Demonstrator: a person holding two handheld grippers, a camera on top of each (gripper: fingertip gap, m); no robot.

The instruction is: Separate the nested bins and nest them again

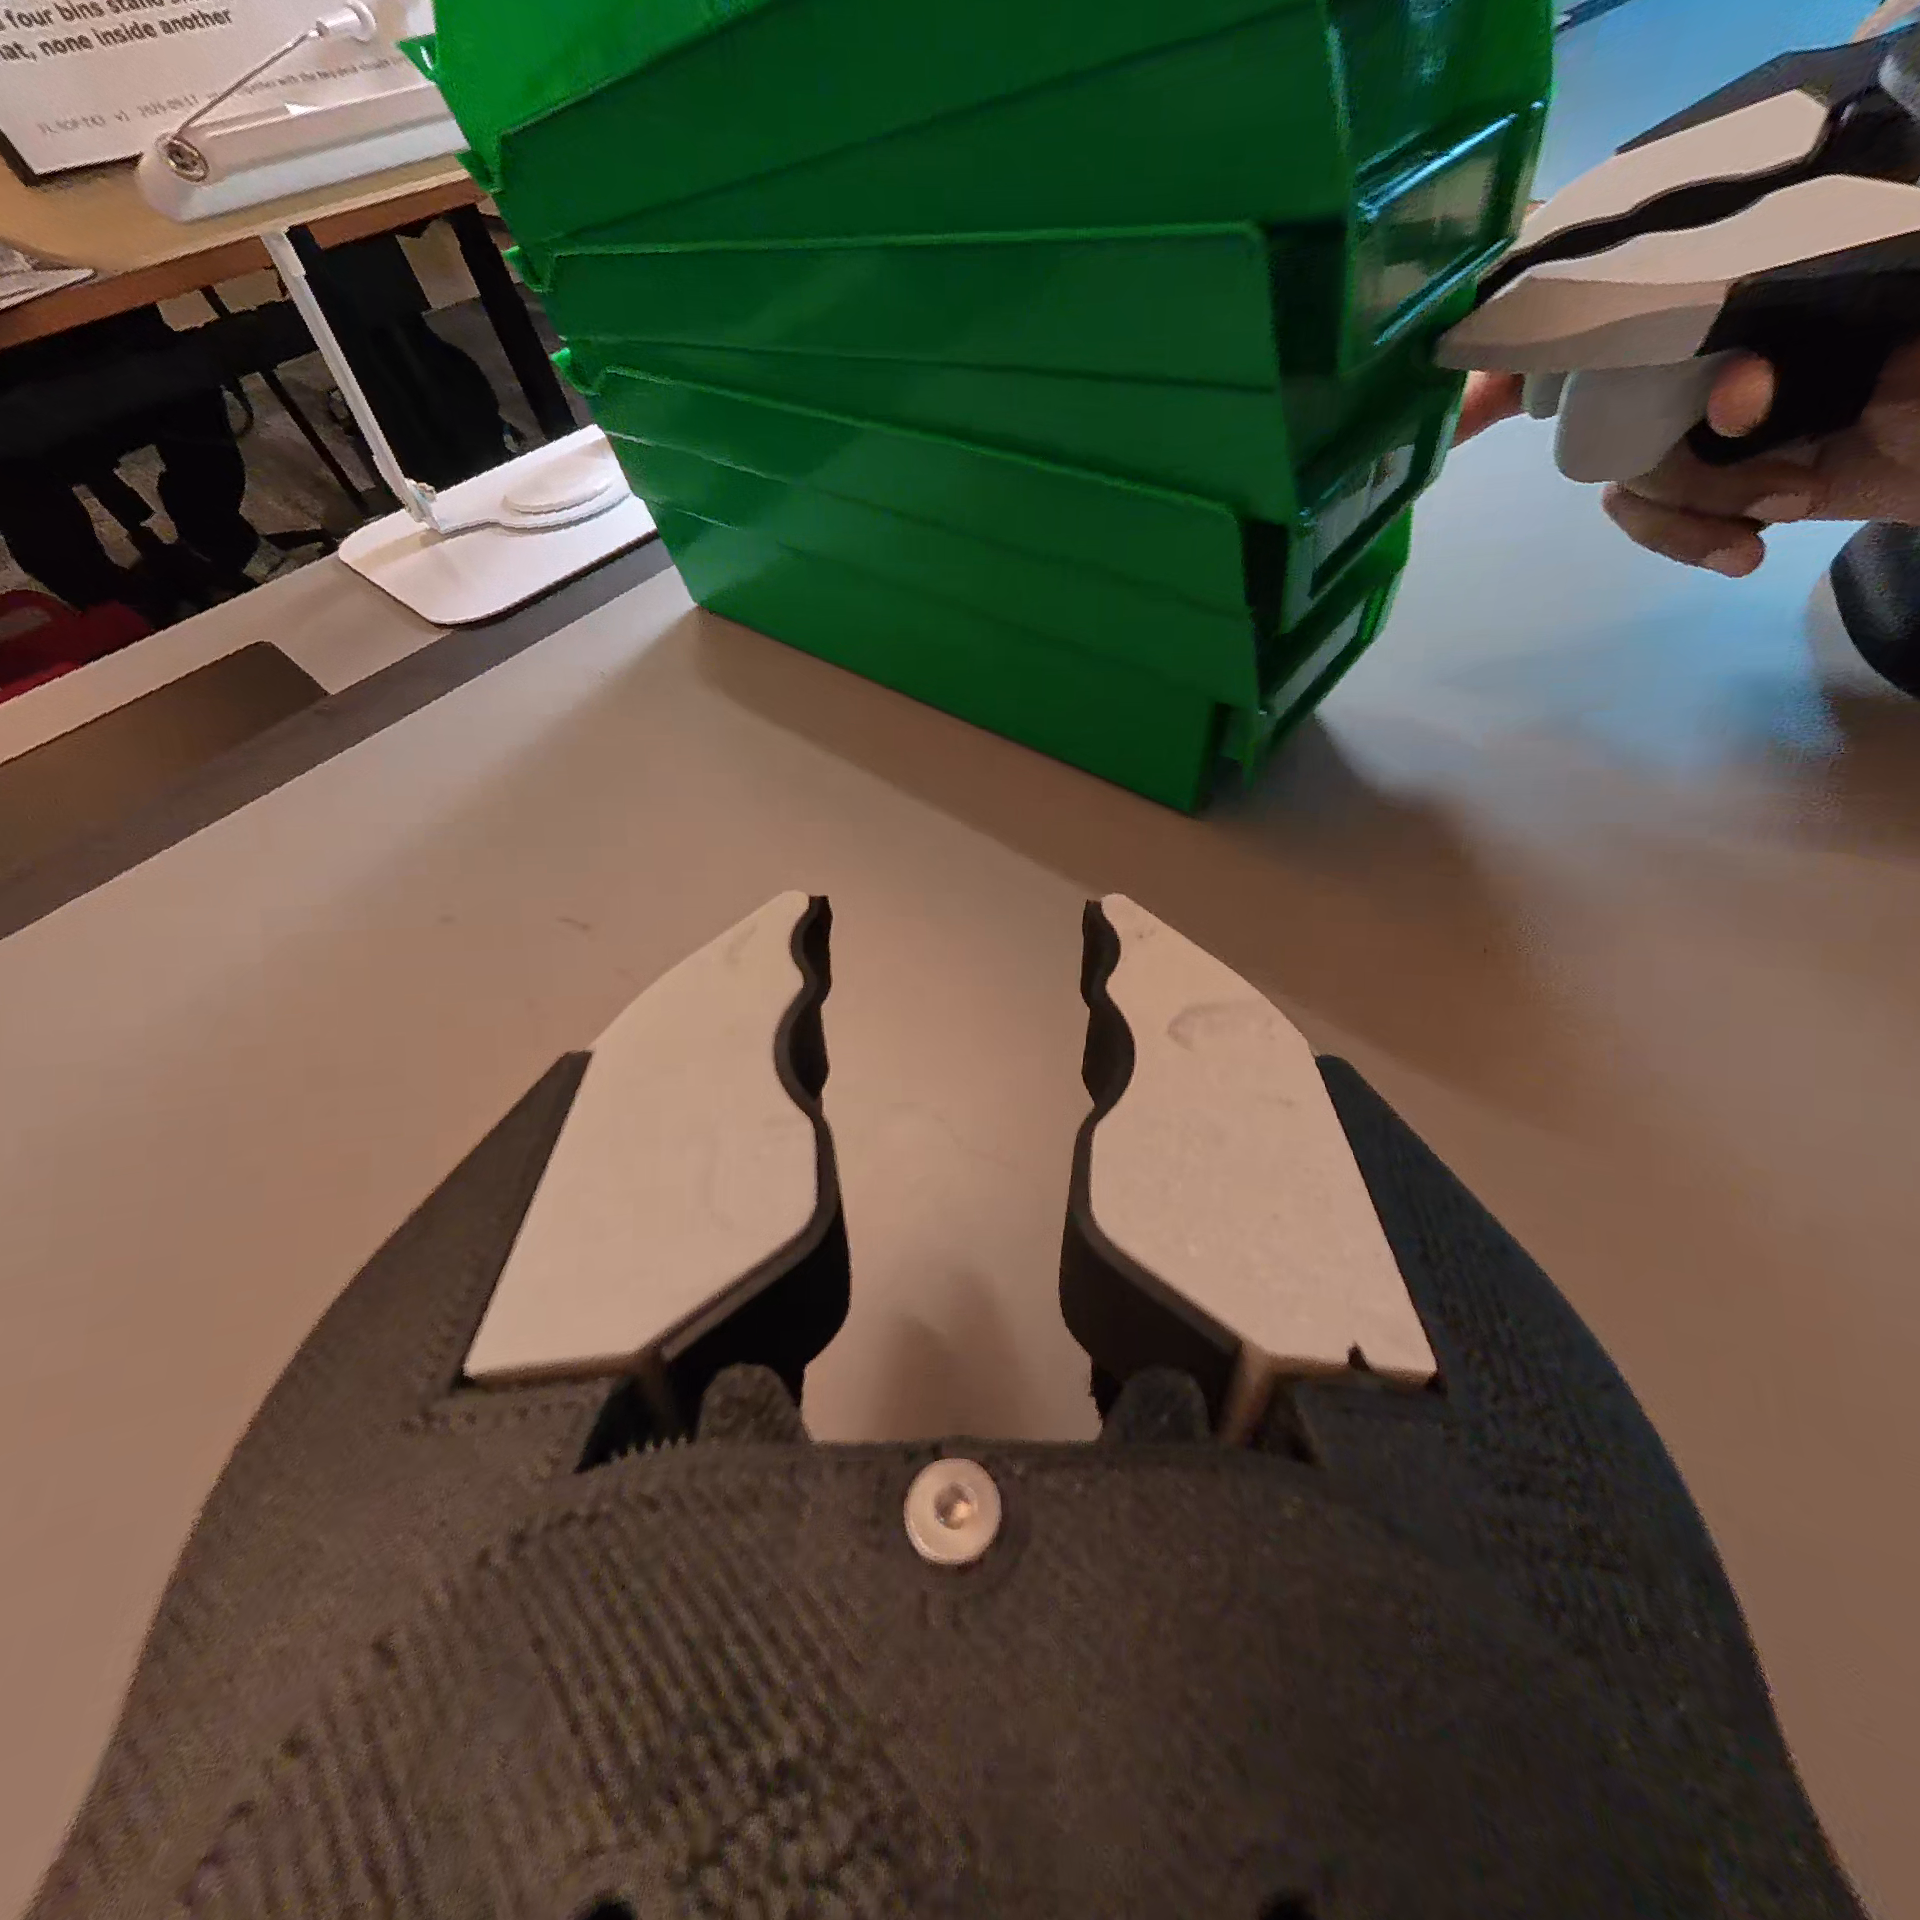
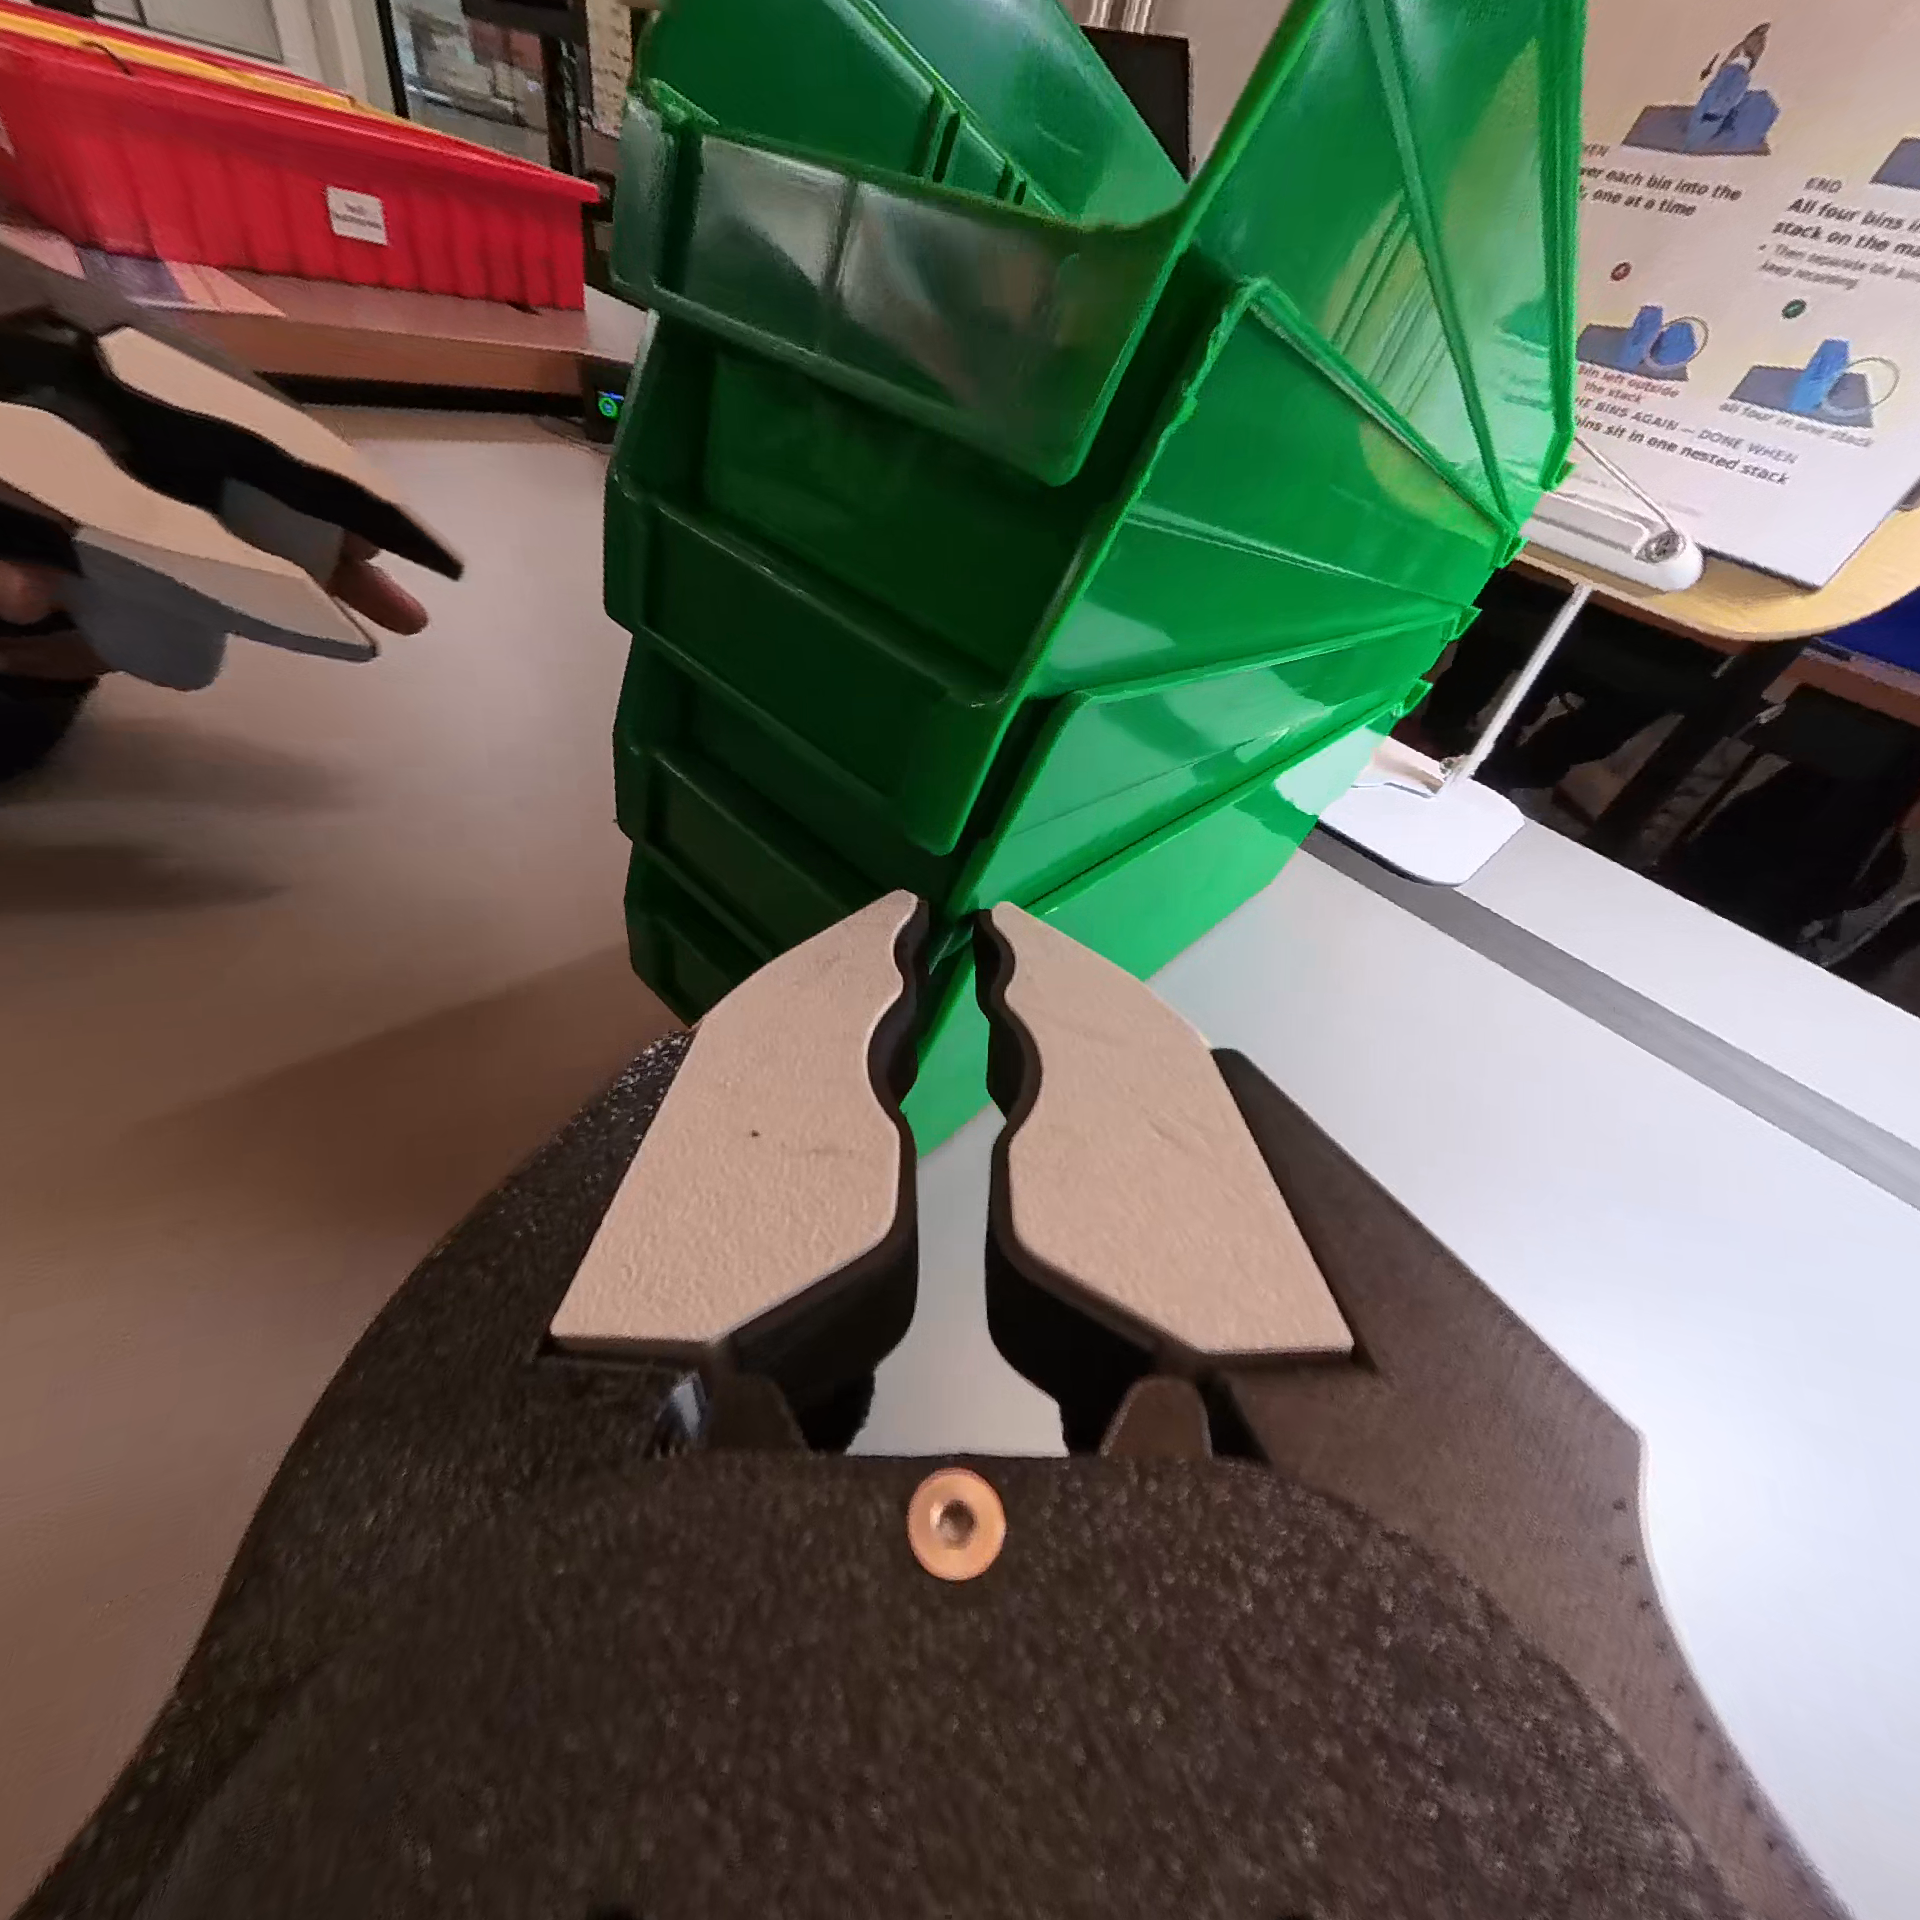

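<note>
The right tongs (image 2: 948,914) are pinching a corner rim of the nested green bins (image 2: 1039,582) standing on the tabletop (image 1: 1039,883), likely steadying the stack, while the left tongs (image 1: 956,914) are waiting spread and empty nearby.

Grey table (image 1: 416,883), wooden desk (image 1: 260,223) behind

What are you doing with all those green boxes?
A person holds a gripper in each hand. The green bins sit nested in one tall, leaning stack on the grey table. The right gripper is nearly shut at a front corner of the stack, seemingly pinching a bin's edge. The left gripper is open and empty, a little away from the stack. No bin has come out yet.
</note>
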